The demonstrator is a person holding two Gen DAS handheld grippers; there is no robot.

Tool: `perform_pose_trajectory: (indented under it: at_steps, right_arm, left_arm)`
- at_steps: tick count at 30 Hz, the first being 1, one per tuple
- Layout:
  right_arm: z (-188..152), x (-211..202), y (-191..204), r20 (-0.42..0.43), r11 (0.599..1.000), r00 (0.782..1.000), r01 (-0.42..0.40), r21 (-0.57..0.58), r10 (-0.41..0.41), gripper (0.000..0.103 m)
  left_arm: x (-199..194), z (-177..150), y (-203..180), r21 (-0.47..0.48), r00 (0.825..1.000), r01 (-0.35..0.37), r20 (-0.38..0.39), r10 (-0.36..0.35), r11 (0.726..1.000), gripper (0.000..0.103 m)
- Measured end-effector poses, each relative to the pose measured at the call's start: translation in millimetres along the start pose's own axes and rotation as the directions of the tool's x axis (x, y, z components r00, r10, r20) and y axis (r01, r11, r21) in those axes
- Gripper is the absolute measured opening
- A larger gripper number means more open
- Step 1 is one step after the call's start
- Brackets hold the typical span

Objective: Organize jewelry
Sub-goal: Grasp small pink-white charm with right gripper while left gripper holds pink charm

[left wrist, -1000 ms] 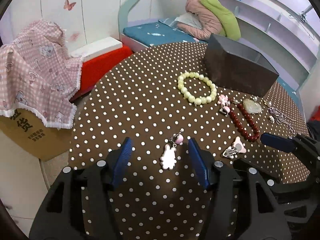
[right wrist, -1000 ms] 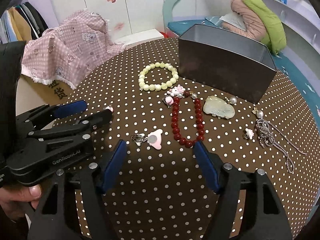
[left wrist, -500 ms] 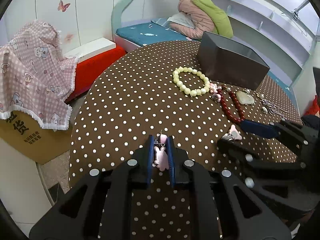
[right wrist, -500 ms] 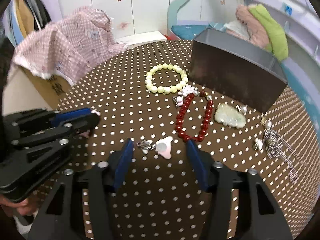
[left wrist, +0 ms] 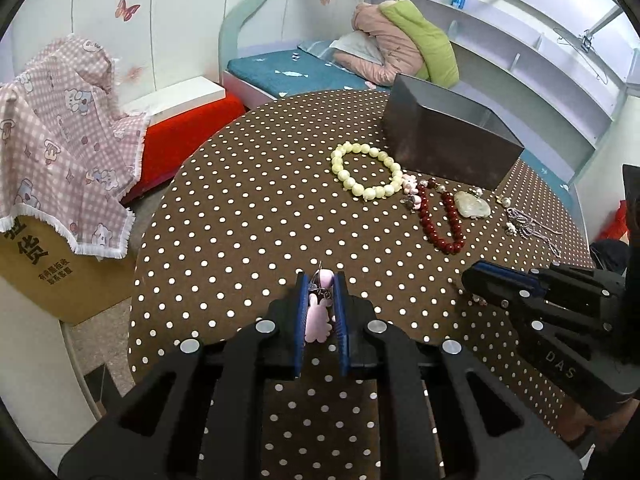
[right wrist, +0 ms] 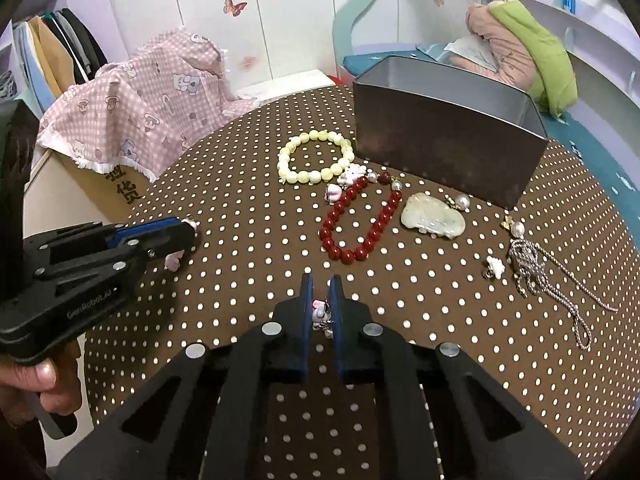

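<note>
My left gripper [left wrist: 320,278] is shut on a pink rabbit charm [left wrist: 317,316] above the near edge of the dotted table [left wrist: 248,208]; it also shows in the right wrist view [right wrist: 188,236]. My right gripper [right wrist: 321,280] is shut on a small pink clip [right wrist: 320,312]. A cream bead bracelet [right wrist: 316,156], a red bead bracelet [right wrist: 360,216], a jade pendant [right wrist: 434,216], pearl earrings [right wrist: 516,228] and a silver chain [right wrist: 552,272] lie in front of an open grey metal box [right wrist: 444,140].
A cardboard box draped with pink checked cloth [right wrist: 132,120] stands left of the table. A red bench [left wrist: 184,136] and a bed with bedding [left wrist: 400,52] lie beyond. The table's edge curves close on the left.
Both grippers closed: the left on the pink rabbit charm, the right on the pink clip, and both lifted slightly from the table.
</note>
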State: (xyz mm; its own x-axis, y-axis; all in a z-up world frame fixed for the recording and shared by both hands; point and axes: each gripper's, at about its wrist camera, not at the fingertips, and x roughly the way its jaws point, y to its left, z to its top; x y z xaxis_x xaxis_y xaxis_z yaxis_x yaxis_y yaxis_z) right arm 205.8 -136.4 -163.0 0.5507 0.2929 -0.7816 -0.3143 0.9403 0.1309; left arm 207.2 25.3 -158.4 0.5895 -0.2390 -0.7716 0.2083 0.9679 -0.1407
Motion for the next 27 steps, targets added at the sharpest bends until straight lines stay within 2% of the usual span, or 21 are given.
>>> perform_pose_trajectory:
  at_steps: [3, 4, 5, 7, 9, 13, 14, 15, 16, 27]
  right_arm:
    - [-2.2, -1.7, -1.6, -0.005, 1.0, 1.0, 0.003, 0.004, -0.003, 0.011]
    - [-4.1, -2.3, -3.8, -0.009, 1.0, 1.0, 0.008, 0.006, -0.007, 0.015]
    - [-5.2, -2.6, -4.2, -0.011, 1.0, 1.0, 0.005, 0.007, -0.005, 0.024]
    - [-6.1, -2.9, -3.7, -0.012, 1.0, 1.0, 0.008, 0.008, -0.008, 0.031]
    - [-8.5, -4.2, -3.3, -0.012, 1.0, 1.0, 0.009, 0.004, -0.009, 0.045]
    - [-13.2, -2.1, 3.4, -0.015, 0.996, 0.998, 0.056, -0.062, -0.057, 0.041]
    - [-13.9, -2.2, 3.4, -0.015, 0.995, 0.998, 0.064, -0.074, -0.065, 0.036]
    - [-15.2, -3.5, 2.6, -0.013, 0.994, 0.997, 0.076, -0.084, -0.077, 0.025]
    - [-15.7, -4.1, 0.3, -0.013, 0.994, 0.997, 0.072, -0.082, -0.073, 0.02]
    - [-16.4, -24.3, -14.0, 0.033, 0.998, 0.999, 0.028, -0.052, -0.027, 0.02]
  left_arm:
    - [-0.3, -0.7, -2.8, 0.002, 1.0, 0.0, -0.001, 0.0, 1.0, 0.012]
    - [0.2, -1.6, -3.9, 0.004, 1.0, -0.002, -0.004, 0.002, 1.0, 0.012]
    - [0.5, -2.6, -3.9, 0.006, 1.0, -0.003, -0.007, 0.003, 1.0, 0.012]
    - [1.2, -4.0, -5.2, 0.007, 1.0, -0.004, -0.012, 0.004, 1.0, 0.012]
    - [1.0, -5.9, -8.1, 0.012, 1.0, -0.004, -0.013, 0.004, 1.0, 0.013]
    - [1.8, -7.2, -12.4, 0.019, 1.0, 0.001, -0.018, -0.001, 1.0, 0.013]
    - [1.8, -7.4, -13.7, 0.022, 1.0, 0.003, -0.018, -0.002, 1.0, 0.012]
    - [1.6, -7.5, -14.7, 0.024, 1.0, 0.005, -0.017, -0.004, 1.0, 0.012]
    - [1.7, -7.5, -15.3, 0.024, 1.0, 0.006, -0.017, -0.006, 1.0, 0.012]
    - [-2.4, -5.8, -19.1, 0.029, 1.0, 0.018, -0.012, -0.018, 0.999, 0.012]
